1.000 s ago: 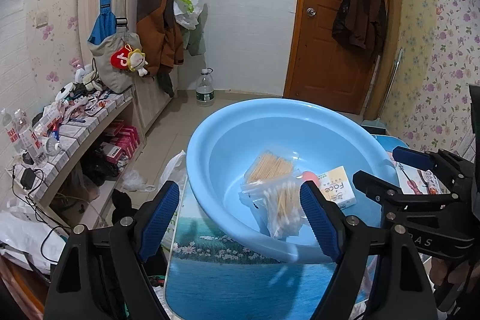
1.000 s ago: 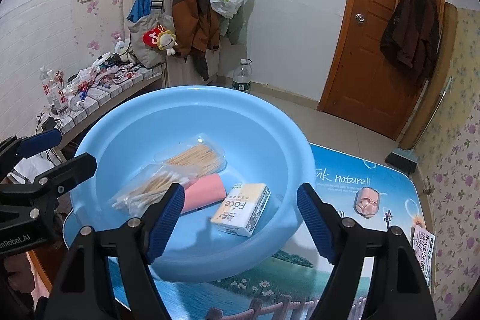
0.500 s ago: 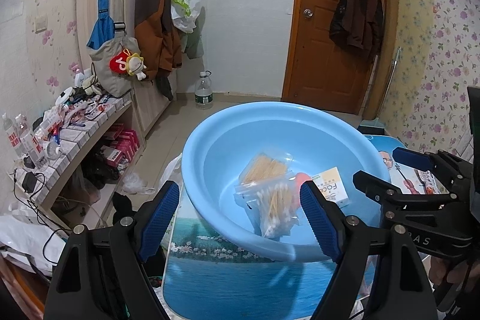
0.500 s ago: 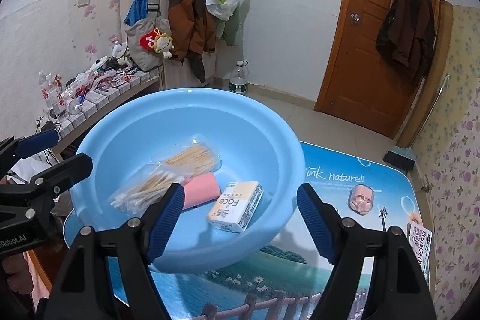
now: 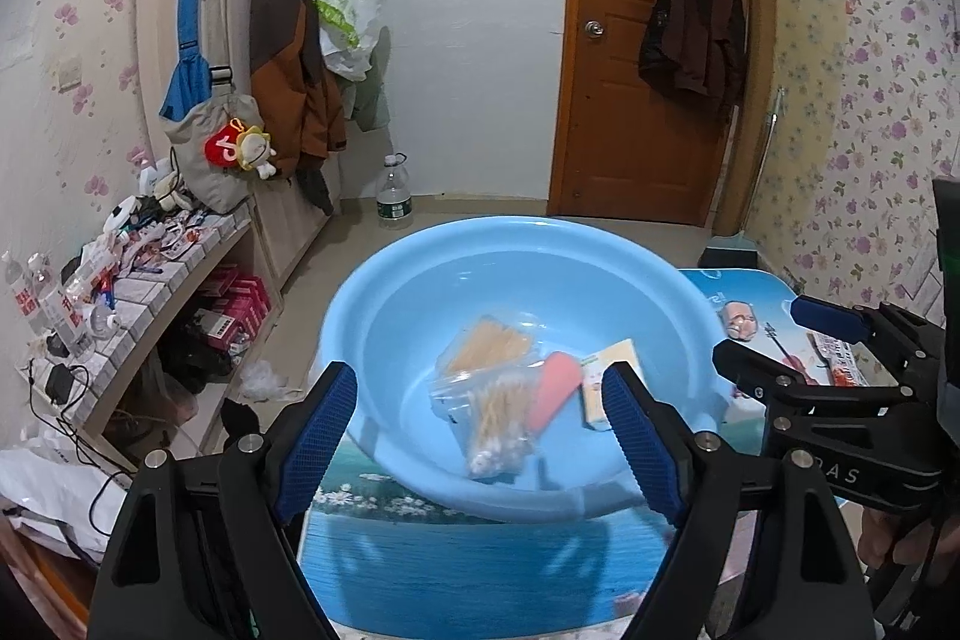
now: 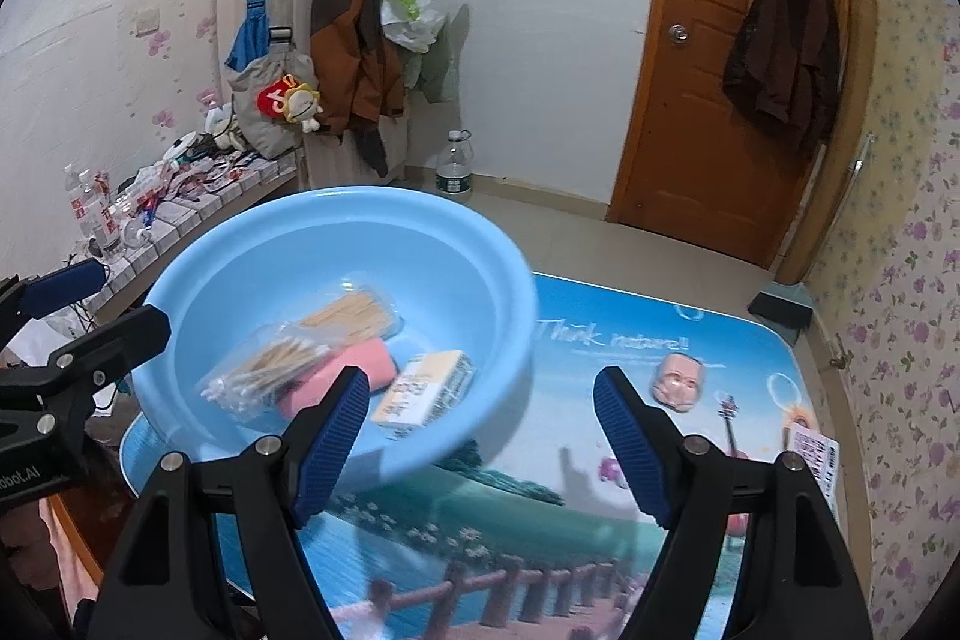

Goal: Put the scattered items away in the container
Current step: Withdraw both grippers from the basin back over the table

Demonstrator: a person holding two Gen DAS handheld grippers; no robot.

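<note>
A light blue basin (image 5: 420,292) (image 6: 252,268) stands on the picture-printed table. In it lie a bag of cotton swabs (image 5: 498,418) (image 6: 264,370), a bag of toothpicks (image 5: 489,349) (image 6: 354,316), a pink block (image 5: 555,391) (image 6: 342,379) and a small yellow-white box (image 5: 603,379) (image 6: 423,388). My left gripper (image 5: 486,442) is open and empty, raised at the basin's near side. My right gripper (image 6: 480,442) is open and empty, raised at the basin's right rim. Each gripper also shows at the edge of the other's view.
A small face-shaped item (image 6: 678,382) (image 5: 741,319) and a printed card (image 6: 813,454) lie on the table (image 6: 600,340) right of the basin. A cluttered tiled shelf (image 5: 138,274) runs along the left wall. A water bottle (image 5: 393,196) stands on the floor.
Both grippers have pulled back and up from the basin, which now looks smaller and lower. Both stay open. The items in the basin have not moved.
</note>
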